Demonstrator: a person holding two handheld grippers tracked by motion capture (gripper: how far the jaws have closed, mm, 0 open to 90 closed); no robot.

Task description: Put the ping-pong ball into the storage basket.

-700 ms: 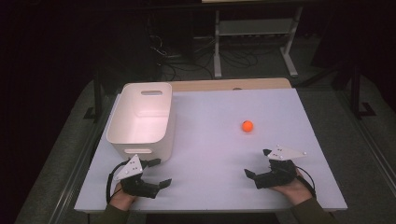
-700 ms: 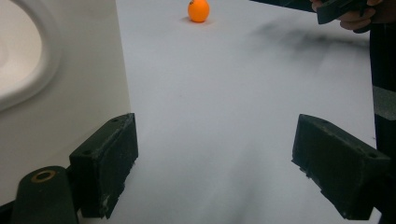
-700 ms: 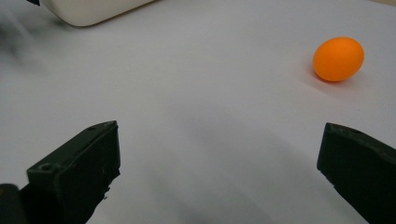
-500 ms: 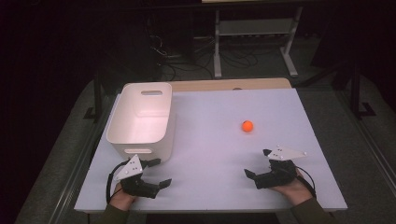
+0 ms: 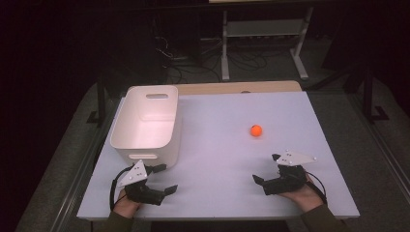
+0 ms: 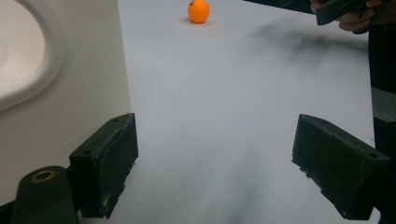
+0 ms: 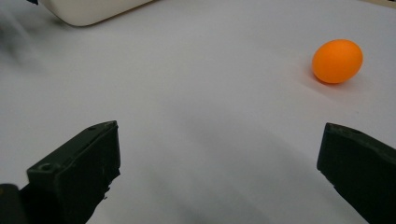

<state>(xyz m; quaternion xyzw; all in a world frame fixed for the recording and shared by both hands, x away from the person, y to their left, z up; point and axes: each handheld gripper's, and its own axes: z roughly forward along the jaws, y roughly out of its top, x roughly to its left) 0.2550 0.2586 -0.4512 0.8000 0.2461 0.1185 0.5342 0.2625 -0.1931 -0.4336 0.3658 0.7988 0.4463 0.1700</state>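
Nothing has shifted vs the earlier frames: both grippers sit where they were, ball in the same spot. From my remote seat I see the small round orange ball (image 5: 256, 130) lying alone on the white tabletop (image 5: 217, 145), right of centre, well apart from everything. L gripper (image 5: 162, 179) rests at the near-left edge, just in front of the white rectangular plastic bin (image 5: 146, 126), jaws spread wide w/ nothing between them. In the left gripper view the bin wall (image 6: 65, 93) runs right beside the one jaw, and the ball (image 6: 198, 10) sits far ahead near the top. R gripper (image 5: 265, 169) rests at the near-right edge, held by a hand (image 5: 302, 193), jaws likewise wide apart and empty, pointing toward table centre. Right gripper view: bare table between the jaws, ball (image 7: 337, 60) ahead and off to the right, not between them, bin corner (image 7: 88, 11) at top left. Ball is nearer the R gripper than the L. Bin looks empty inside as far as I can see.
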